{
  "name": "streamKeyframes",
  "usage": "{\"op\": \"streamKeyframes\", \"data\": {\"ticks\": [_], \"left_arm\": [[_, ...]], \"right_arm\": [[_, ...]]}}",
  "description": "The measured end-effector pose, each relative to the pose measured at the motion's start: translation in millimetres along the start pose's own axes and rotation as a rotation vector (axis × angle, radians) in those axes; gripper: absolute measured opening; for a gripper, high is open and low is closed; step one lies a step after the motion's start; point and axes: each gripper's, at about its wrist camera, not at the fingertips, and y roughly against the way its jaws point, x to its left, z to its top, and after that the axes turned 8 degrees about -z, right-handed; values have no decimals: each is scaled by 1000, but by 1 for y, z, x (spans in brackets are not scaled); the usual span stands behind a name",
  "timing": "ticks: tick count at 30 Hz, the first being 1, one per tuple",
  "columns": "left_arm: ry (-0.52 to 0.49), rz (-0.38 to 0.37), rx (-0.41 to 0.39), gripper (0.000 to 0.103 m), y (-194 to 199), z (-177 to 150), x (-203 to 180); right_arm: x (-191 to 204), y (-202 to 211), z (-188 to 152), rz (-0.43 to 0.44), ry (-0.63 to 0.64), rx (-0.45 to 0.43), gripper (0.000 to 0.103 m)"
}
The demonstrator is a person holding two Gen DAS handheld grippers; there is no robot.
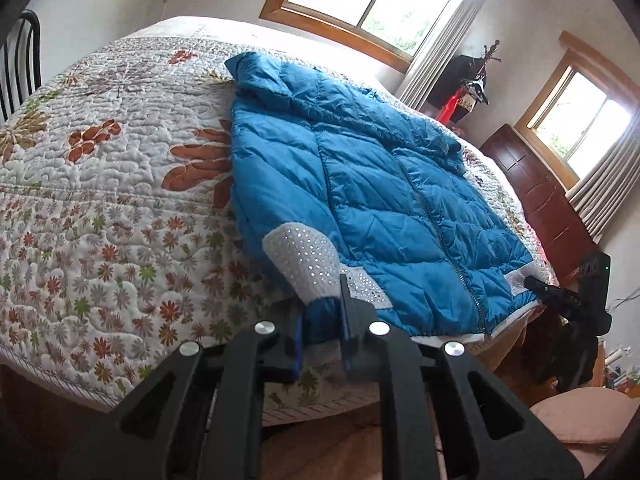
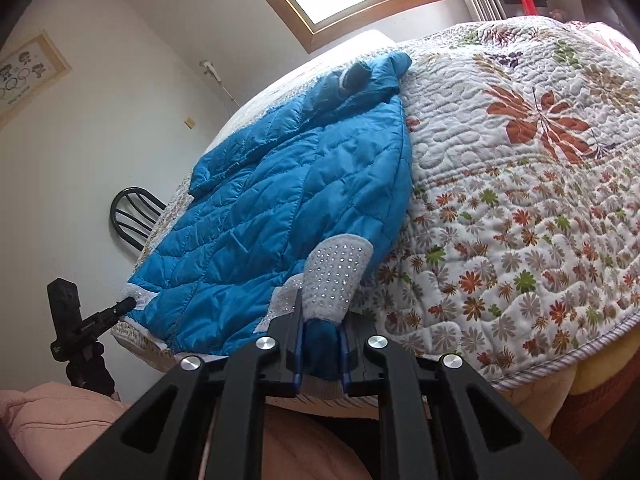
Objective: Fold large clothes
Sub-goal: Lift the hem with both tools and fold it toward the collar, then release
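A blue quilted jacket (image 1: 360, 184) (image 2: 280, 184) lies front up on the bed, hood toward the far window and hem at the near edge. My left gripper (image 1: 324, 320) is shut on the end of one sleeve, whose white studded cuff (image 1: 300, 256) stands up past the fingers. The right gripper (image 2: 322, 344) is shut on the other sleeve in the same way, with that sleeve's cuff (image 2: 336, 276) rising above it. Each view also catches the opposite gripper at the far hem corner: the right gripper (image 1: 536, 284) and the left gripper (image 2: 128, 302).
A floral quilt (image 1: 100, 200) (image 2: 520, 220) covers the bed on both sides of the jacket. A black chair (image 1: 20, 60) (image 2: 132, 212) stands at one side of the bed, a dark wooden cabinet (image 1: 536, 200) and a coat rack (image 1: 472, 84) at the other. A pink cushion (image 1: 584, 412) lies low near me.
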Motion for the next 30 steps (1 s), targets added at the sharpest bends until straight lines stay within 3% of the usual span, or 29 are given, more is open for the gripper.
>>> {"op": "streamKeyframes", "data": {"ticks": [9, 15, 22, 30], "left_arm": [[-27, -63, -68, 13, 2, 43, -16], [-29, -87, -126, 13, 2, 92, -21], [-32, -82, -160, 13, -18, 172, -25], [29, -80, -142, 13, -69, 254, -1]], "right_arm": [[25, 22, 57, 41, 92, -85, 13], [35, 24, 112, 78, 113, -111, 13], [51, 4, 187, 78, 123, -95, 13], [47, -46, 267, 73, 47, -38, 13]]}}
